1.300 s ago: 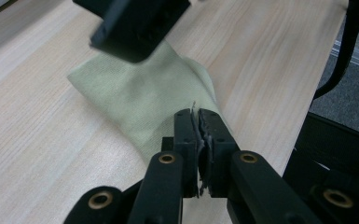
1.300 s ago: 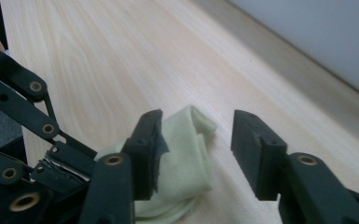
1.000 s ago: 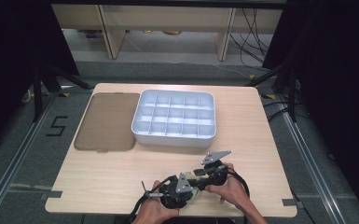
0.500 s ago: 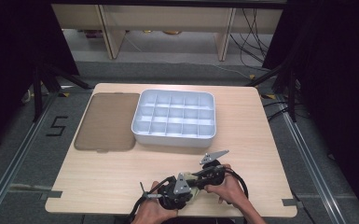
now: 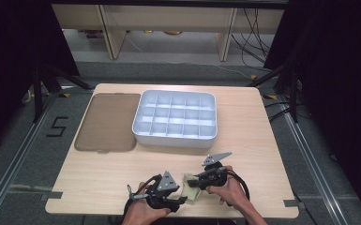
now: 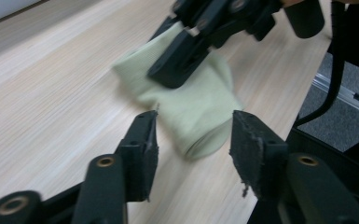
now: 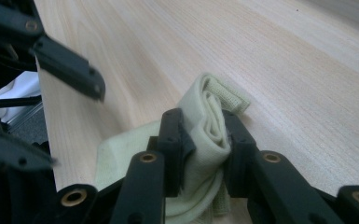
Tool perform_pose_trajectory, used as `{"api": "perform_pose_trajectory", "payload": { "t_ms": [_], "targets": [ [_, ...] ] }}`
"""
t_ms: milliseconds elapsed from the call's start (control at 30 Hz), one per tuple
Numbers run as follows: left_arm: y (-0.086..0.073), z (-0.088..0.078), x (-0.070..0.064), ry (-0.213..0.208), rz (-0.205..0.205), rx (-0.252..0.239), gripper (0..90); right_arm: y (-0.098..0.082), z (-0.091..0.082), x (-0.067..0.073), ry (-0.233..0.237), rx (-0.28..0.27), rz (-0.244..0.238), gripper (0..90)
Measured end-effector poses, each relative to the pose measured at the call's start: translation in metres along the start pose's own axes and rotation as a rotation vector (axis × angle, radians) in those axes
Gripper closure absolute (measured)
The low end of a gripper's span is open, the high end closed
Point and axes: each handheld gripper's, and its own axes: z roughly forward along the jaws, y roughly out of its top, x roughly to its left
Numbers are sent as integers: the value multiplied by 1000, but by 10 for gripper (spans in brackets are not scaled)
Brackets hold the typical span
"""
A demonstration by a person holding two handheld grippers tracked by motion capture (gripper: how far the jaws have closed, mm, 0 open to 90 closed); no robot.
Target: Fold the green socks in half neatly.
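Pinching a rolled-up bit of the pale green sock (image 7: 205, 135), the right gripper (image 7: 204, 154) had its two black jaws squeezed on the cloth from both sides. Its jaws had just been closing, with the sock between them. In the high view the right gripper (image 5: 198, 179) sat at the near edge of the wooden table (image 5: 244, 140), held in the person's right hand (image 5: 225, 190).

The sock (image 5: 191, 191) lay flat on the table, near the person, between the two grippers. Part of it was bunched up where the right gripper held it, and the rest spread out toward the left gripper.

The left gripper (image 6: 193, 140) had its jaws apart. They had just been opening, and they were not pressing on anything. The loose end of the sock (image 6: 191, 107) lay just in front of them, and the view was a bit blurry there. In the high view the left gripper (image 5: 180, 200) was just left of the sock, held in the left hand (image 5: 143, 213).

Farther away, in the middle of the table, sat a white tray with many little boxes (image 5: 176, 139). To its left lay a flat brown lid (image 5: 107, 123), touching or almost touching the tray. Both were well apart from the sock and the grippers.
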Motion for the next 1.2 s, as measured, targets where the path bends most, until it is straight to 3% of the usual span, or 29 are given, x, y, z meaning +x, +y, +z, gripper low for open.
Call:
{"api": "perform_pose_trajectory", "payload": {
  "t_ms": [67, 233, 267, 300, 333, 367, 400, 500, 533, 567, 633, 667, 733, 833, 867, 900, 933, 1000, 1033, 1167, 1200],
  "targets": [
    [-4, -5, 4, 6, -25, -1, 460, 0, 0, 0, -5, -7, -8, 734],
    [-15, -13, 14, 36, -43, 6, 391, 0, -1, 2, -6, -6, -7, 737],
    [-17, -14, 15, 41, -67, 6, 378, 0, -1, 2, -6, -7, -9, 738],
    [-19, -16, 19, 53, -43, 19, 367, 0, -1, 2, -4, -8, -11, 739],
    [-21, -17, 19, 53, -72, 15, 354, 0, -1, 2, -7, -9, -12, 739],
    [-23, -19, 22, 59, -56, 17, 345, 0, -1, 3, -7, -9, -11, 740],
    [-25, -19, 23, 69, -85, 9, 340, 0, -1, 3, -14, -12, -24, 740],
    [-30, -23, 30, 100, -94, 15, 324, 0, -2, 4, -13, -14, -32, 741],
    [-31, -23, 31, 101, -117, 8, 317, 1, -2, 4, -12, -21, -42, 741],
    [-32, -24, 32, 100, -104, 16, 312, 1, -3, 5, -11, -23, -46, 742],
    [-34, -24, 35, 123, -120, 11, 298, 1, -4, 6, -13, -27, -51, 742],
    [-34, -26, 37, 132, -100, 26, 273, 1, -5, 7, -15, -36, -61, 742],
    [-35, -24, 38, 158, -120, 17, 254, 2, -7, 10, -20, -42, -66, 742],
    [-36, -26, 42, 165, -101, 23, 253, 4, -11, 14, -29, -51, -101, 742],
    [-37, -26, 43, 176, -113, 6, 251, 4, -12, 16, -24, -55, -89, 742],
    [-37, -26, 43, 186, -123, 6, 239, 4, -13, 15, -36, -76, -122, 742],
    [-37, -27, 46, 185, -114, 21, 226, 4, -15, 17, -25, -68, -91, 743],
    [-38, -27, 48, 185, -132, 18, 210, 6, -18, 16, -35, -96, -120, 743],
    [-38, -27, 48, 188, -145, 9, 210, 6, -22, 16, -44, -95, -110, 742],
    [-39, -29, 51, 211, -122, 36, 209, 8, -30, 14, -74, -120, -124, 742],
    [-40, -29, 51, 214, -140, 42, 209, 8, -31, 14, -72, -121, -113, 742]
  ]
}}
